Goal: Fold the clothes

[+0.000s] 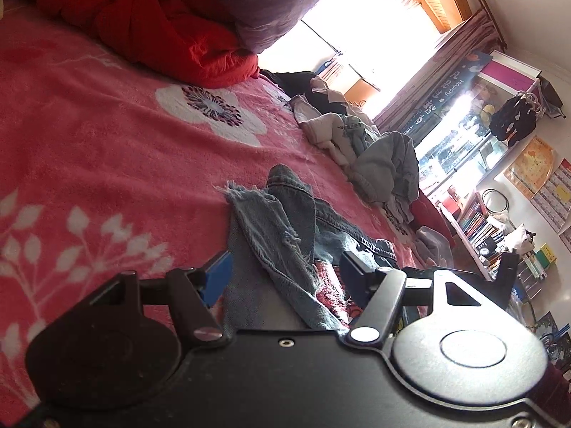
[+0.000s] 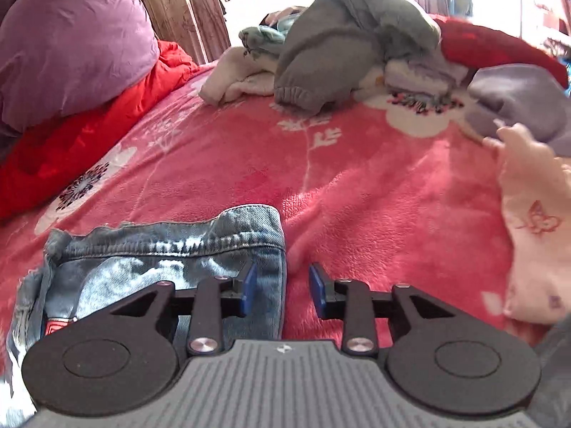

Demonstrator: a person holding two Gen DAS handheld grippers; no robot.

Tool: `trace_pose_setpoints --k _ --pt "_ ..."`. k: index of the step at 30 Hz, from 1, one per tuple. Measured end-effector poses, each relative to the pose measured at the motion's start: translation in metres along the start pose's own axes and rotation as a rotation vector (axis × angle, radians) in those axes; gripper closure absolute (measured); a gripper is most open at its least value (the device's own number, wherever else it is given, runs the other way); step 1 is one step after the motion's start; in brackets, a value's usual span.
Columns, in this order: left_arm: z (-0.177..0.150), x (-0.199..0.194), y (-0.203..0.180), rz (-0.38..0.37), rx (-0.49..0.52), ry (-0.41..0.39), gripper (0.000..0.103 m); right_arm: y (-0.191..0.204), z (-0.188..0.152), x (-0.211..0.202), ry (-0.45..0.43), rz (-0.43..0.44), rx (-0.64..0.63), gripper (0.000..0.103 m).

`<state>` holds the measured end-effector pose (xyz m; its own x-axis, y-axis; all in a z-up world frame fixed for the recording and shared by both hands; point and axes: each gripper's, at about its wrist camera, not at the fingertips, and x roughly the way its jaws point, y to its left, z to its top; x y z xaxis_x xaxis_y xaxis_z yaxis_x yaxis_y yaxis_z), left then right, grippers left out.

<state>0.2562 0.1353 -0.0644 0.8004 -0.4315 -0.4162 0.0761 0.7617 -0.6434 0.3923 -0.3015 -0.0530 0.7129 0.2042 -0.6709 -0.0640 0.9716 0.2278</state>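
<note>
The jeans [image 2: 167,249] lie crumpled on the pink bed [image 2: 357,185], apart from the unsorted clothes pile [image 2: 349,35], with the left gripper [image 1: 285,274] spread wide around a denim fold and the right gripper [image 2: 282,289] open, empty, straddling their edge.

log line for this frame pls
left gripper: open, straddling jeans | right gripper: open, at jeans edge | bed: pink blanket

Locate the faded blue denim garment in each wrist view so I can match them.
Left wrist: faded blue denim garment lies bottom centre, between the open left gripper.
Right wrist: it lies lower left, under the open right gripper.
Shared landmark: purple pillow.
</note>
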Motion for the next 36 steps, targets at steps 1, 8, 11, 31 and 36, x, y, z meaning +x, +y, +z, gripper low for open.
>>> trace_pose_setpoints --k 1,8,11,31,36 --pt "0.0 0.0 -0.001 0.005 0.006 -0.001 0.037 0.002 -0.005 -0.011 -0.02 0.019 0.013 0.069" --pt "0.018 0.024 0.009 0.041 -0.019 0.02 0.037 0.039 -0.076 -0.073 -0.073 0.174 0.084 0.066" --pt "0.026 0.036 0.022 0.035 -0.082 0.05 0.037 0.048 -0.106 -0.082 -0.077 0.199 0.114 0.065" --pt "0.029 0.054 -0.009 0.119 0.085 0.014 0.098 0.09 -0.118 -0.056 -0.066 0.308 0.046 0.049" --pt "0.041 0.014 -0.018 0.157 0.125 -0.088 0.099 0.086 -0.117 -0.053 -0.062 0.319 0.069 0.049"
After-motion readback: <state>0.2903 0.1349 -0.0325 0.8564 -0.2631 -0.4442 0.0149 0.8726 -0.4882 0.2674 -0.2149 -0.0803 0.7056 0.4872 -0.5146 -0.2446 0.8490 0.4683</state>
